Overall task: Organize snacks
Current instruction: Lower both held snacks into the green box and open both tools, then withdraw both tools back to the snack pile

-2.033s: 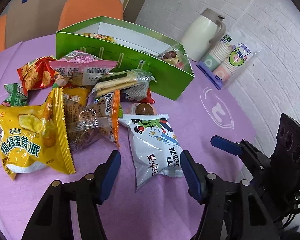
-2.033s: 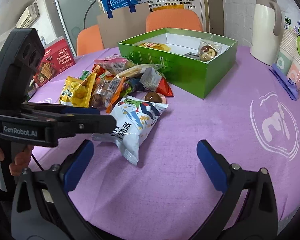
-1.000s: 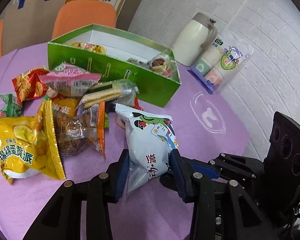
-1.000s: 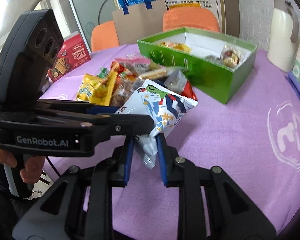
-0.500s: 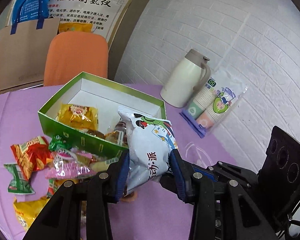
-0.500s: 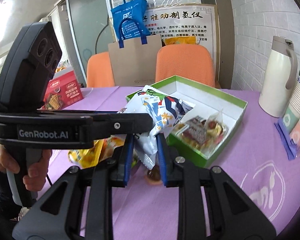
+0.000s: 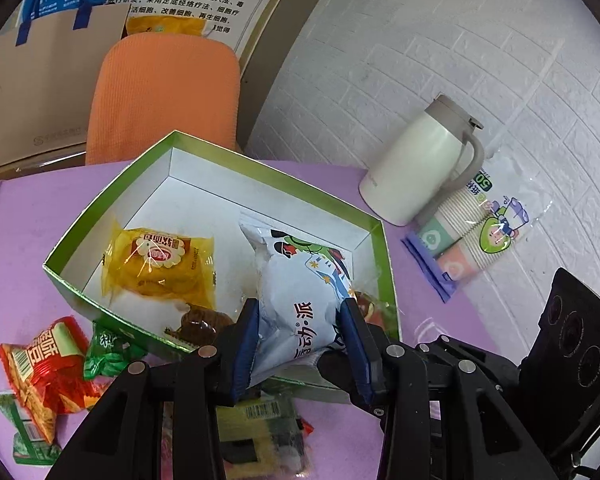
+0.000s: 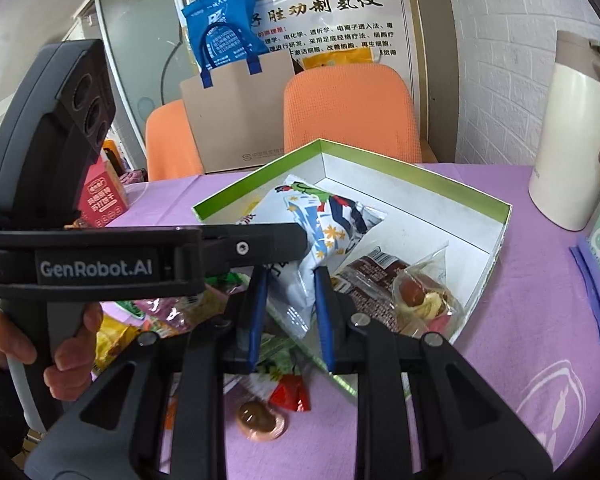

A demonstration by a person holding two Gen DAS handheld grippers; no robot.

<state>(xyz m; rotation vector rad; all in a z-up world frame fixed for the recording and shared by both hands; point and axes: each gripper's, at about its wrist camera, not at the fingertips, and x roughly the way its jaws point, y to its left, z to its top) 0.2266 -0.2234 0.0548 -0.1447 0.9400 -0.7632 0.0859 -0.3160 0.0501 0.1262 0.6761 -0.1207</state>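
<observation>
Both claws, left claw [image 7: 298, 340] and right claw [image 8: 290, 310], pinch the puffy white snack bag [image 7: 296, 292] above the green box [image 7: 388, 248]; light, soft, slippery.

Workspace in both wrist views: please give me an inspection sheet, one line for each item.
Surface: purple tablecloth.
Job's things: white-blue puffed snack bag over open green cardboard box; yellow cake packet inside.
Clutter: loose red snack packet, round brown sweet outside box.
Grippers: left claw and right claw both clamp the bag.
Cables: nothing seen.
Surroundings: cream jug, paper cups pack, orange chair.
</observation>
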